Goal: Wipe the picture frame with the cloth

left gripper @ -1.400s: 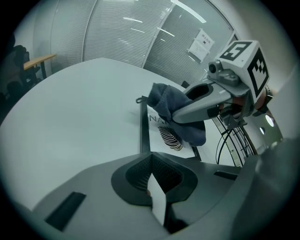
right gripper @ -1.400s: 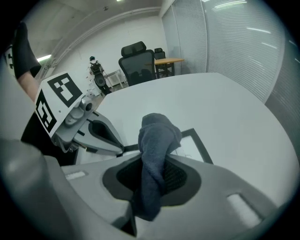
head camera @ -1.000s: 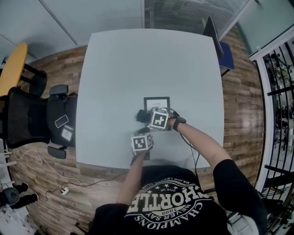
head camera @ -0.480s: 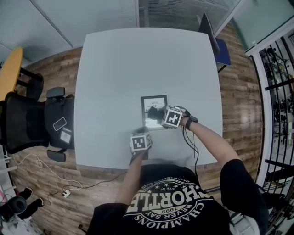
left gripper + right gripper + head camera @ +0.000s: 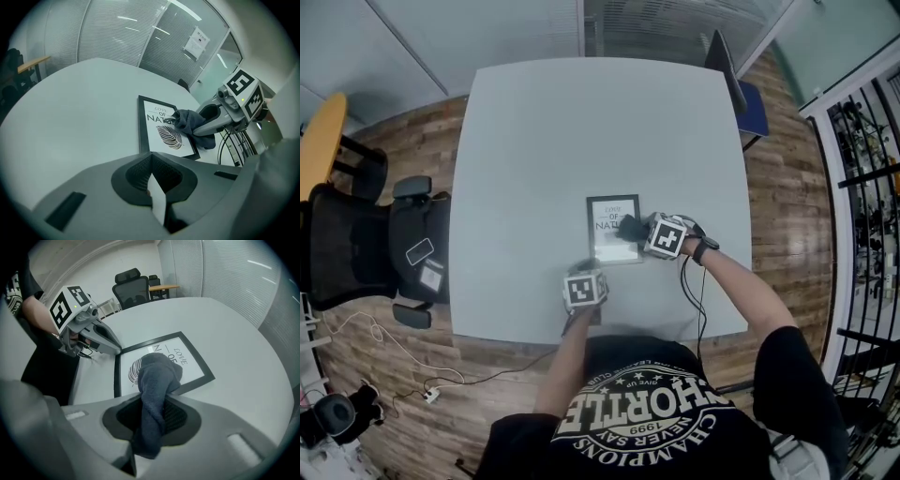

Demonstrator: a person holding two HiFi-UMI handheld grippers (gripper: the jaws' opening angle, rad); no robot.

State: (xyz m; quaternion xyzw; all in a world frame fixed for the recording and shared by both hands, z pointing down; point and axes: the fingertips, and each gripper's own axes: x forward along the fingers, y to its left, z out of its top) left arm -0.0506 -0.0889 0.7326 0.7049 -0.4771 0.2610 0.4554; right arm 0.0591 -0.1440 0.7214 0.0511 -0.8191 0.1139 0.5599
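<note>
Your right gripper [image 5: 206, 127] is clamping the soft, floppy cloth [image 5: 157, 376], pressing it onto the picture frame [image 5: 606, 247], which is lying flat on the desk [image 5: 534, 141]. Your left gripper [image 5: 152, 180], jaws together and empty, is sitting at the frame's near-left corner. The frame is probably light and slippery, so brace it there.

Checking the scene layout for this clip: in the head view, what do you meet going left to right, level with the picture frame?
In order: black office chair → picture frame → wristwatch → black railing. The cloth overlaps the frame, so it is left out.
</note>
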